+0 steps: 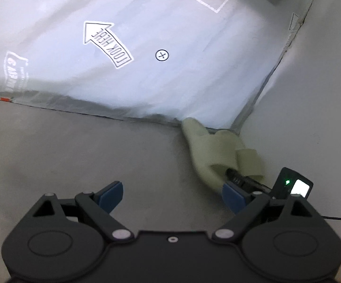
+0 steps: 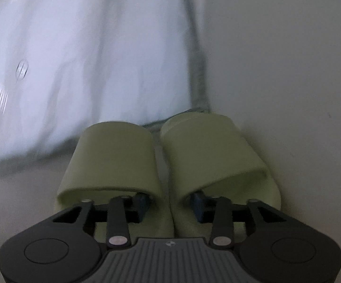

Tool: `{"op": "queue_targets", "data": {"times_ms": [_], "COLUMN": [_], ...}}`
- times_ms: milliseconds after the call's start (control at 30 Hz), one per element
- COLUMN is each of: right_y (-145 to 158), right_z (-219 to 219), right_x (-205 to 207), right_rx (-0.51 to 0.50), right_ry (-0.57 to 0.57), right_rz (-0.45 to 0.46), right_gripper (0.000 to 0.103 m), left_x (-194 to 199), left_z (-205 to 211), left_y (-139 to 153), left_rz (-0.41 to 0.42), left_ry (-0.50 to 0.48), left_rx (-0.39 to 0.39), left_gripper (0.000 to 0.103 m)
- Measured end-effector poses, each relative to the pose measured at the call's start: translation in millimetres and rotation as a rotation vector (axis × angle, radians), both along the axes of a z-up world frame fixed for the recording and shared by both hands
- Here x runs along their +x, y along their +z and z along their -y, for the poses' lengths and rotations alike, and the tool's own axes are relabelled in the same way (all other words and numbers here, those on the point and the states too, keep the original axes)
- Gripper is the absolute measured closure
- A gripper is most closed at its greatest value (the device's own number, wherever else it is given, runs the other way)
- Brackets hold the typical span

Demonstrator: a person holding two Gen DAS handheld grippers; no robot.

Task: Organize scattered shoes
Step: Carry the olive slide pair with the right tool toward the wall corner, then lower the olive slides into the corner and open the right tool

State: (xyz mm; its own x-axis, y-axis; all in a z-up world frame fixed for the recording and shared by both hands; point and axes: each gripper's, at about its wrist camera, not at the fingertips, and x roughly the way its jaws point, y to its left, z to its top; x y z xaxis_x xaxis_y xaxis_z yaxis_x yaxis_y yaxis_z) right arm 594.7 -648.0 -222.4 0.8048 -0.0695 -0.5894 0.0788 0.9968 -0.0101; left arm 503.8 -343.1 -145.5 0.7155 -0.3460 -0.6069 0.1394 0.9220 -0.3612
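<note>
right at the tips of the right hand-held gripper (image 2: 170, 205) sit the two pale green slippers (image 2: 170, 165), side by side. its jaws are spread, one finger (image 2: 142, 204) tucked under each strap, clamping nothing as far as i can see. their long axes run straight ahead toward the wall corner, toes by the printed mat (image 2: 76, 59). the left hand-held gripper (image 1: 172, 197) hangs wide open and empty over bare floor (image 1: 76, 146), pair off to its right, so the right one's nearer.
</note>
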Motion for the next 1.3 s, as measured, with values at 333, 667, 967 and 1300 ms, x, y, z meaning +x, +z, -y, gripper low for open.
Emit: {"op": "queue_targets", "data": {"times_ms": [333, 667, 967, 1300], "right_y": [29.1, 5.9, 23.2, 64.5], "right_z": [6.0, -46.9, -46.6, -77.2], "right_x": [-30.6, -2.2, -13.5, -95.0], "right_rx": [0.043, 0.021, 0.05, 0.077], "right_ry": [0.042, 0.092, 0.076, 0.148], "right_rz": [-0.004, 0.067, 0.067, 0.122], "right_gripper": [0.027, 0.036, 0.035, 0.034], "left_x": [-16.8, -26.8, -48.1, -109.9], "left_z": [6.7, -7.5, -31.6, -76.4], "left_y": [-3.4, 3.8, 19.3, 54.5], "left_rz": [-0.033, -0.033, 0.014, 0.131], "left_ry": [0.004, 0.052, 0.117, 0.213], "left_rx": [0.021, 0.014, -0.011, -0.043], "left_gripper": [0.011, 0.011, 0.011, 0.011]}}
